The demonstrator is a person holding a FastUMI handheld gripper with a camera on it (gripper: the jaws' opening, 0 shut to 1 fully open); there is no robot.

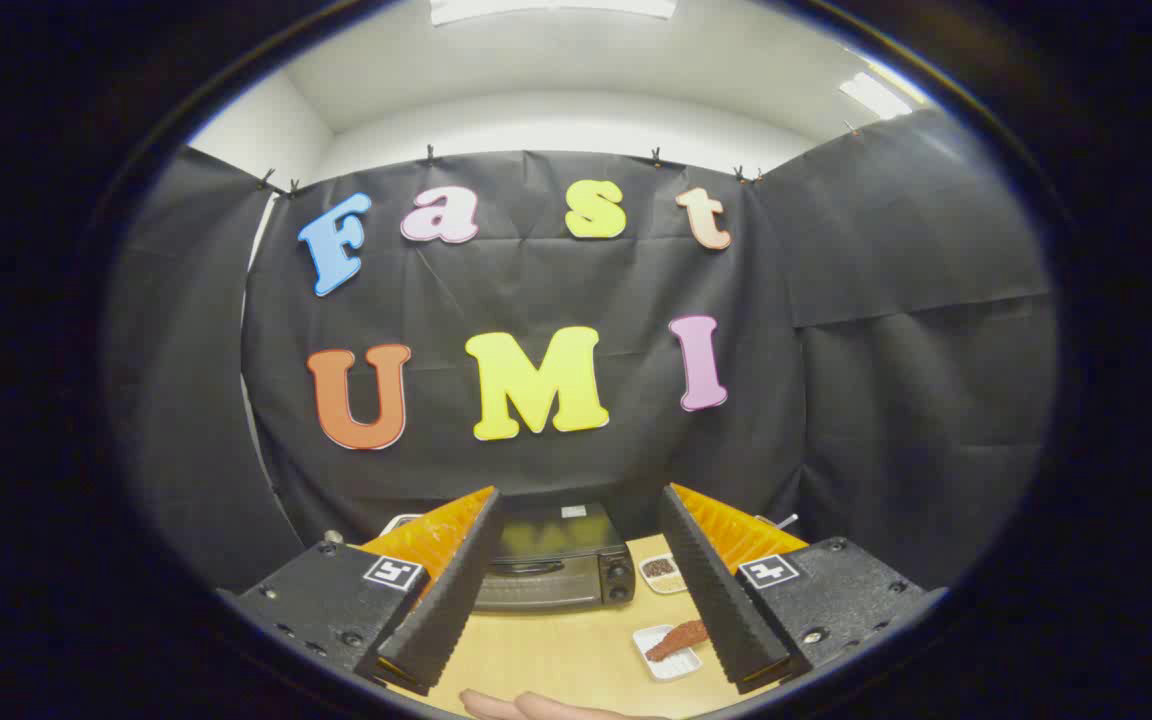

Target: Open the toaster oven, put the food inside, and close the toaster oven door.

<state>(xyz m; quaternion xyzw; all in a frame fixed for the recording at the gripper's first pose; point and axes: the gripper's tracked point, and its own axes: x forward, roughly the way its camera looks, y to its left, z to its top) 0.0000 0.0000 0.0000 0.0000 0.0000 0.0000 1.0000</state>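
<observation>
The gripper [576, 500] is held level above the table [556, 650], fingers spread wide and holding nothing. Beyond them sits the toaster oven [556, 565] (door closed). Right of the oven, nearer the fingers, the food [678, 640] lies on a white plate [666, 665].

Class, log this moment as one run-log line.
tool: open, empty | black toaster oven: shut, beyond fingers | reddish food on white plate: untouched

Gripper [581, 520] has 2 ribbed fingers [446, 600], square-marker mounts, screws.
</observation>
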